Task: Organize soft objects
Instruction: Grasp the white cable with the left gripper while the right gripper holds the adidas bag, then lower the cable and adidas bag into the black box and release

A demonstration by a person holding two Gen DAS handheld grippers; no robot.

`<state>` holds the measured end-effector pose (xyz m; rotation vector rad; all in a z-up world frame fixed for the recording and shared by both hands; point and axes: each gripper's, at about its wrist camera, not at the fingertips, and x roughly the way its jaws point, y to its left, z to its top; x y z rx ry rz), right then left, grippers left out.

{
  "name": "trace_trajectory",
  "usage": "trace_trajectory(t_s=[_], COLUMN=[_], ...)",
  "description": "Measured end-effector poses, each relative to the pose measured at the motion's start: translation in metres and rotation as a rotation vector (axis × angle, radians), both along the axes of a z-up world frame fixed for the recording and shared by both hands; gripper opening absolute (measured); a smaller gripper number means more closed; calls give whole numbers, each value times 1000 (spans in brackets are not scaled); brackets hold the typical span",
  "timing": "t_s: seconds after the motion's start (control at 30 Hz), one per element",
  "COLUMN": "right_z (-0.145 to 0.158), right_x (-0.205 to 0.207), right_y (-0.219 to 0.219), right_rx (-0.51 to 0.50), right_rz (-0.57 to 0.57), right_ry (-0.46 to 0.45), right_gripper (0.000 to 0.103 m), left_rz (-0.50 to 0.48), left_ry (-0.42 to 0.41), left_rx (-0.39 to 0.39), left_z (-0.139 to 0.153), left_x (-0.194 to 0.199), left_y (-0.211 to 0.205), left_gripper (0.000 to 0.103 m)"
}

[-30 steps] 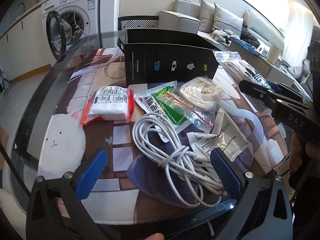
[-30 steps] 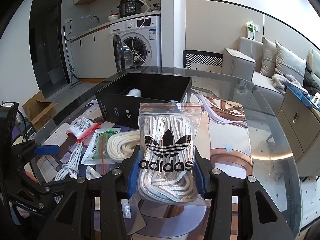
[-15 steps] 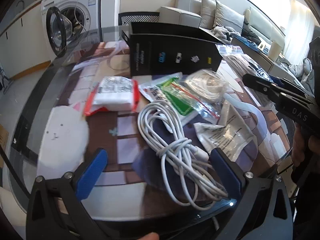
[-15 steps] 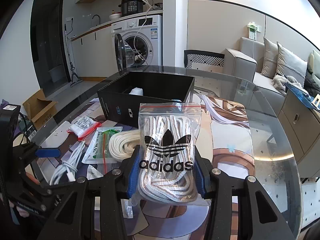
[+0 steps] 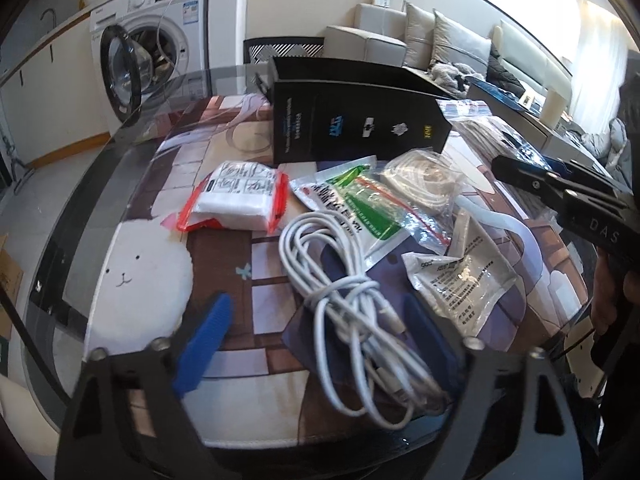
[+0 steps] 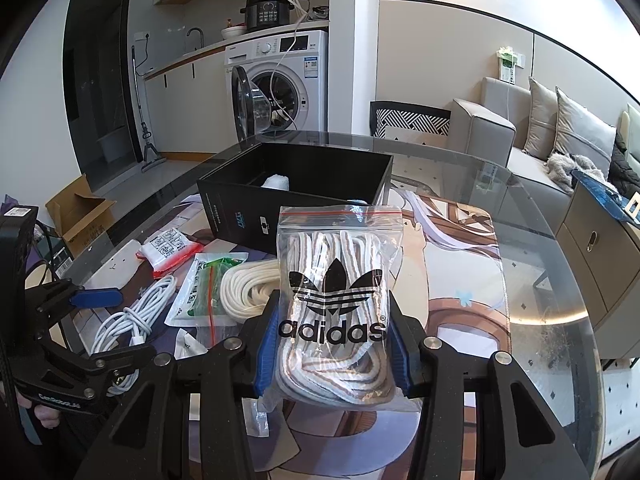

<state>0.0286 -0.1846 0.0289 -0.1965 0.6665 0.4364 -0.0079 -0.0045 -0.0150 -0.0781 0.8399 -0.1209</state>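
A bundled white cable [image 5: 352, 308] lies on the printed mat near the table's front edge. My left gripper [image 5: 316, 336] straddles it and its jaws are closing; the left blue pad [image 5: 204, 344] still stands clear of the cable. In the right wrist view the left gripper [image 6: 116, 328] hovers over the same cable [image 6: 132, 320]. My right gripper [image 6: 332, 344] is shut on a clear zip bag of striped shoelaces [image 6: 336, 280] with a black logo, held upright above the table. An open black box [image 6: 296, 208] stands behind it, with a white roll inside.
On the mat lie a red-edged packet of white cloth [image 5: 236, 200], a green-printed pouch [image 5: 352, 208], a bag of cream cord [image 5: 420, 180] and a clear printed packet [image 5: 460, 280]. The glass table's rim [image 5: 60, 240] curves close on the left. A washing machine stands beyond.
The left gripper's blue fingers have drawn closer together around the white cable, and its view has shifted slightly. The right gripper and its bag of laces have stayed put.
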Motion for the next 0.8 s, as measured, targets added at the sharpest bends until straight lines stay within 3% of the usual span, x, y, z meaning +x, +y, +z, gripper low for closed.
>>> trace_trajectory(t_s=[0.03,0.07,0.13,0.8], right_z=[0,1,2,12], right_x=[0,0,-1,-8], right_y=[0,0,0,3], right_rx=[0,0,1,21], right_rz=[0,2,4,23], right_ry=[-1,-3,-8,-47], right_gripper=[46,46,46,46], left_rz=[-6,-17,-36,-46], left_ry=[-10,-21,-27,-179], left_rx=[4,2,4,-86], left_z=[1,1,2,39], left_x=[-1,-2,-2,-9], left_y=[-1,-2,-3,12], left_gripper=[69,52,44,40])
